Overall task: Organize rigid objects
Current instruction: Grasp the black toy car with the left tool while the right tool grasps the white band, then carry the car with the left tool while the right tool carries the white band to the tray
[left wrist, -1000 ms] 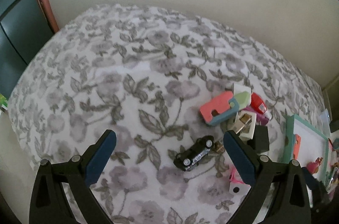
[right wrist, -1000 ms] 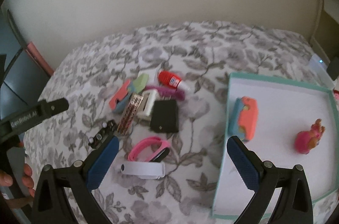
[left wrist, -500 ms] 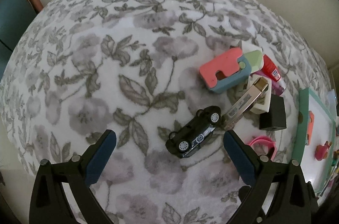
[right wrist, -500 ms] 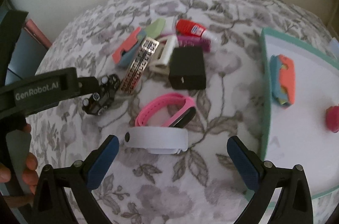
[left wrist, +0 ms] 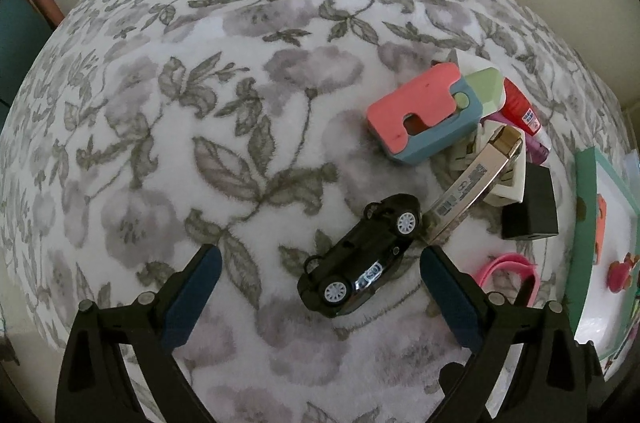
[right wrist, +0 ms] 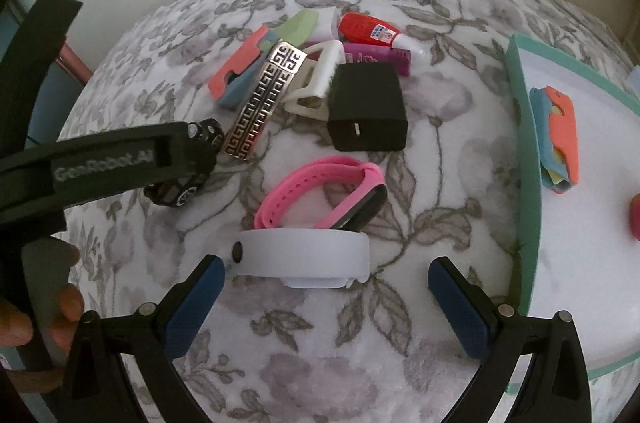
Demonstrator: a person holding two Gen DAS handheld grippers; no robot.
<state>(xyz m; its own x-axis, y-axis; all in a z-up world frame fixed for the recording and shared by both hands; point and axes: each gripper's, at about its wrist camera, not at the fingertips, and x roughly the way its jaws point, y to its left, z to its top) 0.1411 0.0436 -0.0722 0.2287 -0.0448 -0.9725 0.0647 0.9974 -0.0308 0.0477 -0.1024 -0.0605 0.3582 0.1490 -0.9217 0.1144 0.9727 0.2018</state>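
Two views logged. Left wrist view: the left tongs [left wrist: 316,263] point steeply down over a surface covered by a grey floral cloth [left wrist: 200,143]. Jaws stand wide and are closing; the black toy car [left wrist: 360,257] lies on its side between the blue pads [left wrist: 192,295], nearer the right-hand pad, and neither pad touches it. Just right of the car's upper end lies a silver metal band [left wrist: 468,191], running up into a cluster at the right of centre: a coral and blue block [left wrist: 424,115], a pale green piece [left wrist: 486,89], a red bottle [left wrist: 520,107], a white frame [left wrist: 512,179] and a black cube [left wrist: 528,207]. A pink strap [left wrist: 508,265] shows at lower right. At the far right edge is a teal-rimmed tray [left wrist: 584,223].

Right wrist view: the right tongs [right wrist: 326,275] hang open with nothing gripped. A white band [right wrist: 304,257] lies just ahead of the pads, its left end close to the left pad; touching cannot be told. The pink strap [right wrist: 320,191] sits just behind it, the black cube [right wrist: 368,111] further up the frame. The silver metal band [right wrist: 264,103] runs diagonally at centre left, beside the coral and blue block [right wrist: 236,71] and the white frame [right wrist: 316,79]. The red bottle [right wrist: 368,29] and a magenta item [right wrist: 376,57] lie at the top of the cluster. The left tongs [right wrist: 120,163] enter from the left, covering most of the toy car [right wrist: 188,159]. A person's fingers [right wrist: 68,303] show at lower left. The tray [right wrist: 524,163] at right holds a second coral and blue block [right wrist: 560,139].
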